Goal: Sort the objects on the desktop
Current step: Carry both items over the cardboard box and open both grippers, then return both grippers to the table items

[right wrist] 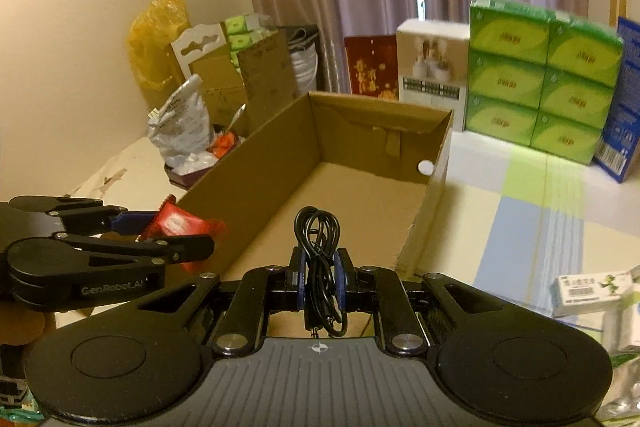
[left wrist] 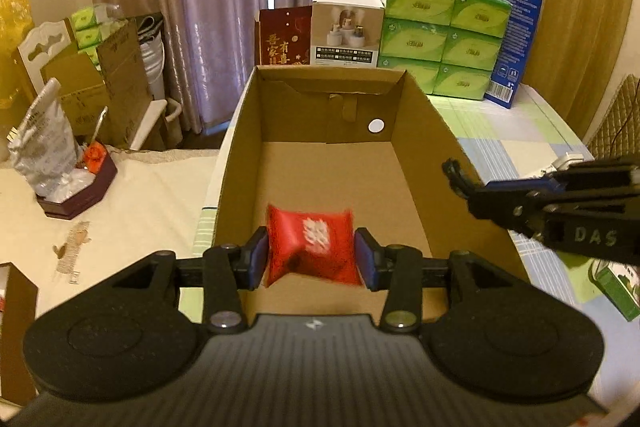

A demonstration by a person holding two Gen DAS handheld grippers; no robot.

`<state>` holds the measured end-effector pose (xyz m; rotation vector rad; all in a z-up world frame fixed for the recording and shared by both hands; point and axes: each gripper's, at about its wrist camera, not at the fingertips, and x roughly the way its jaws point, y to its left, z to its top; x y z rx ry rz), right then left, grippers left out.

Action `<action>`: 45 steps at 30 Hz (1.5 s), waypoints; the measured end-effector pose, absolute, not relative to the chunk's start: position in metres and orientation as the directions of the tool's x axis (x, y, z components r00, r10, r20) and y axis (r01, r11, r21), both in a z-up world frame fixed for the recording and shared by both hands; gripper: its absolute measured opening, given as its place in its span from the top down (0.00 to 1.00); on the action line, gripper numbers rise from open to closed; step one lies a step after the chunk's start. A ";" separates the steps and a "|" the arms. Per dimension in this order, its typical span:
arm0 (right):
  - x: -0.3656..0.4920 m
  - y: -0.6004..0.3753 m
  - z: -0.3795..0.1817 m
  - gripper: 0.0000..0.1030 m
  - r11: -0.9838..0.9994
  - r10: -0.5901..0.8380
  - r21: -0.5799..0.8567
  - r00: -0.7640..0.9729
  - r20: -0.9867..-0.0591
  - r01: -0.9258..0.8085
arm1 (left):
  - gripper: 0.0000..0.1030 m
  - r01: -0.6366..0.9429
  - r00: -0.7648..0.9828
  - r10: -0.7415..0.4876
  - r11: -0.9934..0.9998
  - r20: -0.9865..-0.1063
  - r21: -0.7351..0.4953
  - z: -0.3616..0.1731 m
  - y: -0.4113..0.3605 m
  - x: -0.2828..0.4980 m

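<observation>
An open cardboard box (left wrist: 424, 131) stands on the table; its floor looks bare, and it also shows in the right wrist view (right wrist: 436, 163). My left gripper (left wrist: 311, 253) is shut on a red packet (left wrist: 312, 247) with white print, held above the box's near end. From the right wrist view the packet (right wrist: 176, 223) hangs at the box's left rim in the left gripper (right wrist: 176, 231). My right gripper (right wrist: 319, 275) is shut on a coiled black cable (right wrist: 318, 231), held over the box's near edge. The right gripper (left wrist: 456, 175) reaches in from the right.
Green tissue packs (left wrist: 440, 35), a white product box (left wrist: 346, 31), a red card (left wrist: 284, 37) and a blue box (left wrist: 516, 43) stand behind the cardboard box. A dark tray with a crumpled bag (left wrist: 76, 187) sits left. Small medicine boxes (right wrist: 588, 291) lie right.
</observation>
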<state>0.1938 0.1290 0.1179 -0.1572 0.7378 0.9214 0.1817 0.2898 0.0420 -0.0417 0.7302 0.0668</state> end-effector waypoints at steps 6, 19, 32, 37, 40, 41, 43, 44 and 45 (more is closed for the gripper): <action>0.207 0.127 0.107 0.71 0.609 0.693 0.228 0.370 -0.619 -0.759 | 0.40 -0.094 0.754 0.043 0.995 -0.656 -0.043 0.035 0.296 0.183; 0.174 0.001 0.142 0.33 0.706 0.656 0.226 0.500 -0.565 -0.671 | 0.24 -0.104 0.798 0.067 0.994 -0.598 -0.027 0.080 0.254 0.136; 0.126 -0.177 0.136 0.15 0.867 0.463 0.146 0.664 -0.587 -0.476 | 0.03 0.049 0.814 -0.077 0.997 -0.576 -0.065 0.093 0.129 0.089; 0.124 -0.231 0.122 0.15 0.913 0.385 0.146 0.684 -0.620 -0.381 | 0.01 0.076 0.787 -0.091 0.996 -0.610 -0.050 0.073 0.084 0.086; 0.126 -0.253 0.118 0.15 0.921 0.365 0.142 0.682 -0.634 -0.362 | 0.01 0.085 0.764 -0.105 0.995 -0.637 -0.062 0.059 0.062 0.087; 0.128 -0.257 0.116 0.15 0.920 0.363 0.132 0.677 -0.640 -0.368 | 0.01 0.086 0.758 -0.104 0.995 -0.644 -0.059 0.054 0.055 0.088; 0.135 -0.260 0.111 0.15 0.913 0.365 0.113 0.659 -0.658 -0.393 | 0.01 0.091 0.744 -0.104 0.994 -0.660 -0.054 0.045 0.041 0.090; 0.139 -0.261 0.108 0.15 0.907 0.368 0.104 0.645 -0.670 -0.409 | 0.01 0.097 0.734 -0.110 0.994 -0.670 -0.057 0.040 0.034 0.093; 0.143 -0.261 0.103 0.15 0.900 0.369 0.093 0.632 -0.682 -0.425 | 0.01 0.102 0.727 -0.116 0.993 -0.677 -0.061 0.036 0.030 0.095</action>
